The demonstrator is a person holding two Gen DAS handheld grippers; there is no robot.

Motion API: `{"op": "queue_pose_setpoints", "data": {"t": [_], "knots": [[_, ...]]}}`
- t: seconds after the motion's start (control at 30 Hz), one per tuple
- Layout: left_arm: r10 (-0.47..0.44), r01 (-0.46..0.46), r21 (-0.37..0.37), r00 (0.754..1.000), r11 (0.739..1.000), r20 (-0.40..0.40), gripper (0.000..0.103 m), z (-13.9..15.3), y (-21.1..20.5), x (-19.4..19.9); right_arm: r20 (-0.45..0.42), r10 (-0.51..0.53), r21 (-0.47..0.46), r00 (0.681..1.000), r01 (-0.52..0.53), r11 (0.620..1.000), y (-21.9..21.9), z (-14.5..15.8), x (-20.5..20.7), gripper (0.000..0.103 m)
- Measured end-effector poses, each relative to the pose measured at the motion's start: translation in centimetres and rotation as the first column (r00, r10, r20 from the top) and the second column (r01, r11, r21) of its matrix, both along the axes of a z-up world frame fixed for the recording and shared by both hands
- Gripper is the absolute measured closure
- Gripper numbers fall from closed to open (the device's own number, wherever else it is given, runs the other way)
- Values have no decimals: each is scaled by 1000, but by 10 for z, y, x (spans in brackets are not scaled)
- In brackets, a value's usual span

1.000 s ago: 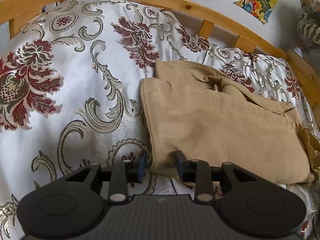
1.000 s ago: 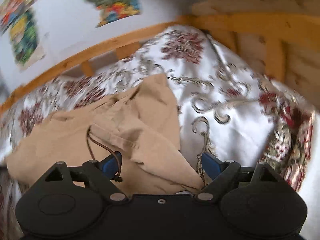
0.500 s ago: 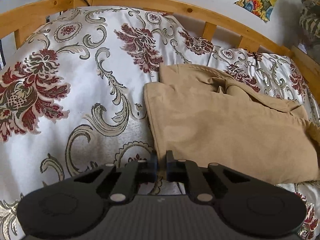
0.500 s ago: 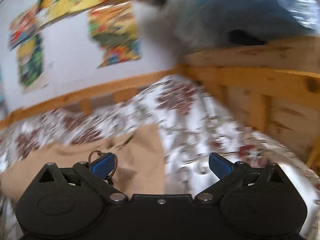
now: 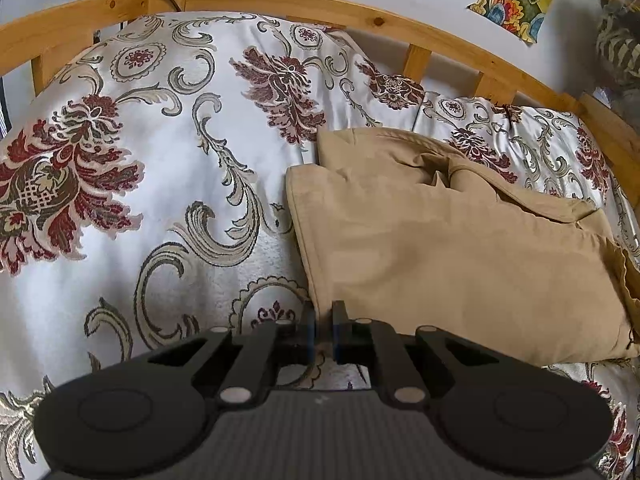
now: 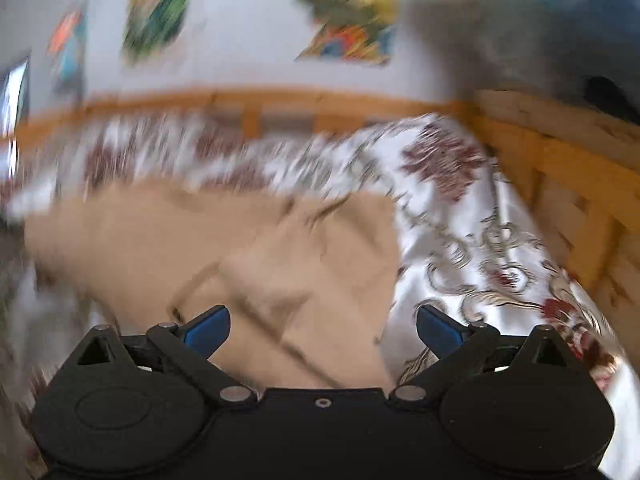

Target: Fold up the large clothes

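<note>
One tan garment (image 5: pixel 452 248), partly folded, lies on the floral bedspread (image 5: pixel 160 200). Left tool (image 5: pixel 323 326) is pinched on its near corner; right tool (image 6: pixel 323 330) gapes wide, holding nothing (view blurred). Judged: further folds remain.

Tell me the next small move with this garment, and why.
Probably bring the right gripper down onto the near edge of the tan garment and shut it. The left gripper is already shut on a corner, while the right hangs open above the cloth.
</note>
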State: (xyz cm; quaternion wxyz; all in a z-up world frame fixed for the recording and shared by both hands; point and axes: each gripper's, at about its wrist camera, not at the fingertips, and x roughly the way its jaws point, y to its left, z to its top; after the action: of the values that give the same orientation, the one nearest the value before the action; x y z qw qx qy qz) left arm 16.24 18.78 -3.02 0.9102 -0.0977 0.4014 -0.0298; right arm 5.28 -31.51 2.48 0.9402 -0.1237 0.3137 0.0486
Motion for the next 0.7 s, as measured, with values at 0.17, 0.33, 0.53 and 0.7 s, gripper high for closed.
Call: {"op": "queue_pose_setpoints", "data": {"t": [0.17,0.33,0.53,0.7], "knots": [[-24,23,16,997,1000,68,97,19,-2,1,-30,-132,57,991,133,989,-20,-15,21,83],[-60,56,39,994,998,94,97,49,1,0,46,-293,275,955,270,923,-48,0,21,97],[-41,46,72,996,996,-73,97,2,7,17,-78,-387,285,919,392,875,-62,-21,41,97],[-73,77,66,996,995,-52,89,-4,10,7,-87,-409,286,908,416,863,-61,-26,44,92]]}}
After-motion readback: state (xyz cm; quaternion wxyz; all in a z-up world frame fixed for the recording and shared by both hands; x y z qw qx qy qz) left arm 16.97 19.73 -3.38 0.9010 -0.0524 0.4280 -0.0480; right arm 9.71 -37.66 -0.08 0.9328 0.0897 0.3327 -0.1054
